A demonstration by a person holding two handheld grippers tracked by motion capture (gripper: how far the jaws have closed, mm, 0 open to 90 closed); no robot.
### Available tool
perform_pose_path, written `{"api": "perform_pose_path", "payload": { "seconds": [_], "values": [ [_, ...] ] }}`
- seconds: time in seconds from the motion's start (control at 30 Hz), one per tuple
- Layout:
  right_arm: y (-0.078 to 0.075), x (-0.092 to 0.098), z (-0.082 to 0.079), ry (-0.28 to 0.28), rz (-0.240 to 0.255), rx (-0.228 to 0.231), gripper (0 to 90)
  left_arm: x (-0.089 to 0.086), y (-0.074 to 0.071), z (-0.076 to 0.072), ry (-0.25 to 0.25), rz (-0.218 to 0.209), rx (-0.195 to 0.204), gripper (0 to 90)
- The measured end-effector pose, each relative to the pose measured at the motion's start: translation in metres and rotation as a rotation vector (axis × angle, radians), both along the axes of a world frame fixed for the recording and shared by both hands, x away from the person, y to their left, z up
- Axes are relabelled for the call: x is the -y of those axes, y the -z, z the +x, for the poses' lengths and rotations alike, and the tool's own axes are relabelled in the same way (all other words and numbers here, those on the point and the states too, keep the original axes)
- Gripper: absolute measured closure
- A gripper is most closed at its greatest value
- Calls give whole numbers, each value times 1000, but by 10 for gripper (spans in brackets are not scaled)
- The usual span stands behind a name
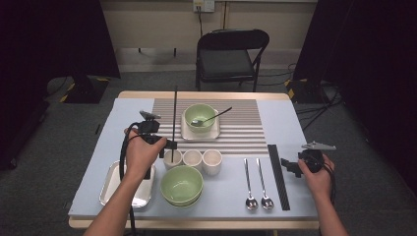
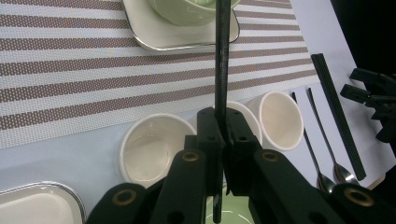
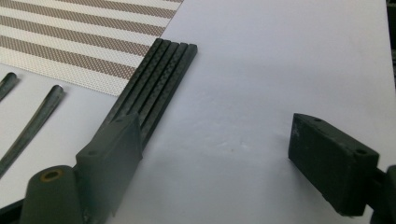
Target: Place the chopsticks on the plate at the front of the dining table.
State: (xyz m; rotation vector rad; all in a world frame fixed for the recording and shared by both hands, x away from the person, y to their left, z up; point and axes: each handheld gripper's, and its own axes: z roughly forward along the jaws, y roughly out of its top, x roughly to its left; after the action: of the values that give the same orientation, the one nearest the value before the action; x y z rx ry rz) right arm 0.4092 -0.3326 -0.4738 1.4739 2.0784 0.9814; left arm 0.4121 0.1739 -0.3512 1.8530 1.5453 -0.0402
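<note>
Pale tabletop [image 1: 98,147] lay under my left claw [image 2: 224,133], clamped on one black chopstick [image 2: 222,70] held upright above the three white cups [image 1: 192,159]. My right claw [image 3: 215,154] hung open beside the remaining chopsticks [image 3: 159,77]. Judging by this, I was mid-carry; setting it down needed a tilt to flat.

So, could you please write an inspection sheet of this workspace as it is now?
Surface: pale table cover with a striped mat.
Job's things: left gripper shut on one black chopstick, upright above the three white cups; more black chopsticks lie flat at the right.
Clutter: green bowl with a spoon on a square plate; second green bowl; metal tray; two spoons.
Grippers: right gripper open, nothing between its jaws.
Cables: black cable trailing from the left gripper.
Surroundings: folding chair, dark curtains.
</note>
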Motion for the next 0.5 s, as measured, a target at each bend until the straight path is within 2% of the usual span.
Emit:
{"api": "perform_pose_path", "payload": {
  "seconds": [0.17,0.33,0.5],
  "values": [
    [1,1,-1,-6,-16,-1,161,2,0,1,0,-1,1,868],
    [2,-2,-1,-14,-58,5,162,2,0,1,1,5,-2,867],
    [2,-3,-1,-15,-65,0,158,-1,0,2,-2,1,0,867]
  ]
}}
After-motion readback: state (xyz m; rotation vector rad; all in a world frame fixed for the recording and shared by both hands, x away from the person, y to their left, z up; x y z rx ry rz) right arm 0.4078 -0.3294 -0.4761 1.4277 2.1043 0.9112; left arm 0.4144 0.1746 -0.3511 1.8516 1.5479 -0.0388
